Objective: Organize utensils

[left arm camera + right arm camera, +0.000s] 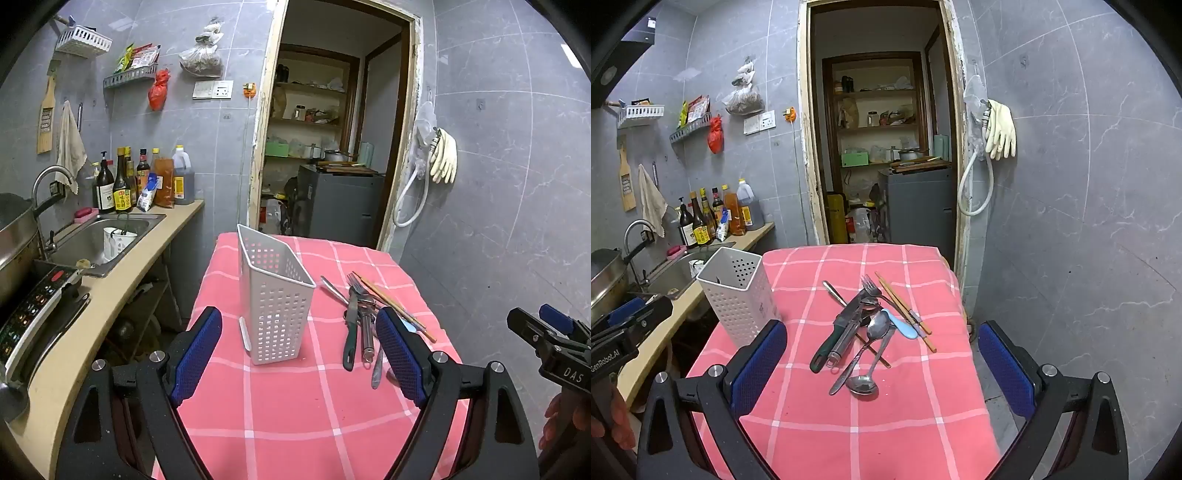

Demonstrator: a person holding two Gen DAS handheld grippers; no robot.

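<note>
Between the right gripper [882,363]'s wide-spread blue pads sits nothing but tablecloth, so it's released and just hovering over the near edge of the table, and the left gripper [299,354] is the same story, jaws fully apart and holding nothing. Straight ahead of the right one is the utensil pile [871,325], all tangled together on the pink checked tablecloth [905,424]: a green-handled knife [831,339], a steel-handled tool [846,339] lying right alongside it, a couple of metal spoons [864,384], a fork [871,288], a small light-blue plastic spoon [901,326] and a pair of wooden chopsticks [905,310] on the far right. My guess is the metal stuff is stiff, light-ish and pretty slippery, plus it lies flat and overlapped, so pinching across a handle near the middle is the safer bet; the bottom spoon's handle sticks out toward the gripper and looks easiest. The chopsticks are thin and may roll or split apart if grabbed as a pair. To the left, well apart from the pile, stands the white perforated utensil holder [275,306], upright, light plastic, probably easy to knock over. From the right wrist view it looks empty, though I can't see all the way to the bottom. Over in the sink [88,243] there's another white holder [118,240] with something dark sticking out.
</note>
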